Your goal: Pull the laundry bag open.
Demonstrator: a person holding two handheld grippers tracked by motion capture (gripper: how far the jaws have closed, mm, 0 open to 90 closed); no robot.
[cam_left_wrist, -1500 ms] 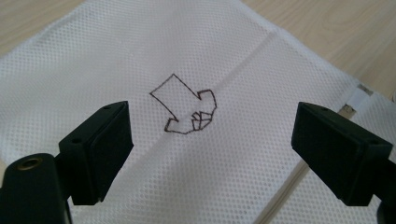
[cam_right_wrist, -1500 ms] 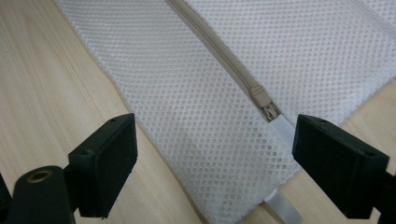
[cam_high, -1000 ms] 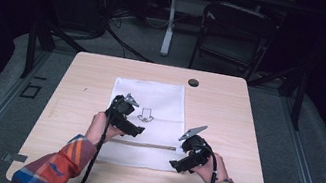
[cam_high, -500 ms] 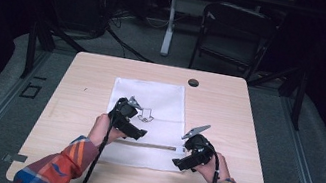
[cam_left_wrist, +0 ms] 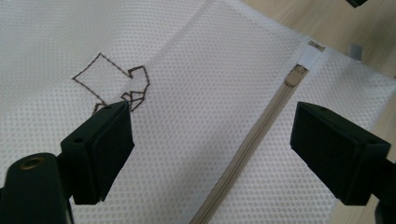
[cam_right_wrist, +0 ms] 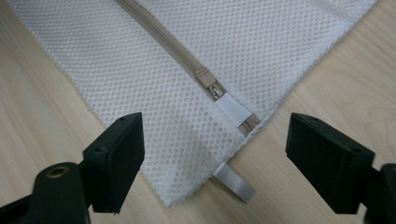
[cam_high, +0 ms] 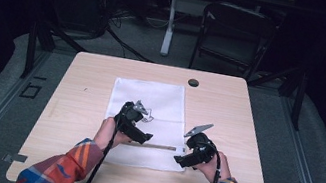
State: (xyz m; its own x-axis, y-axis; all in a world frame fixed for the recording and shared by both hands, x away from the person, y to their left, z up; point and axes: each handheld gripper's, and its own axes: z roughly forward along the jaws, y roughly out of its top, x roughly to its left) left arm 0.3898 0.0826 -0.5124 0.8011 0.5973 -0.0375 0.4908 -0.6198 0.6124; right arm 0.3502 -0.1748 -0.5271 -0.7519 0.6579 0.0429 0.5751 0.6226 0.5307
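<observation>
The right claw [cam_right_wrist: 212, 154], empty, has just been narrowing over the mesh bag's [cam_high: 149, 100] zipper pull [cam_right_wrist: 214, 89], probably to pinch it, while the left claw [cam_left_wrist: 210, 149] hangs open.

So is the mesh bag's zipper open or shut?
Shut: the zipper teeth are joined along the mesh bag, slider parked at the end tab.

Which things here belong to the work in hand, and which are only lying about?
Belong to the work:
- white mesh bag
- its beige zipper with slider
- left gripper and right gripper, both open over the bag

Lying about:
- folding chair behind the table
- floor cables
</observation>
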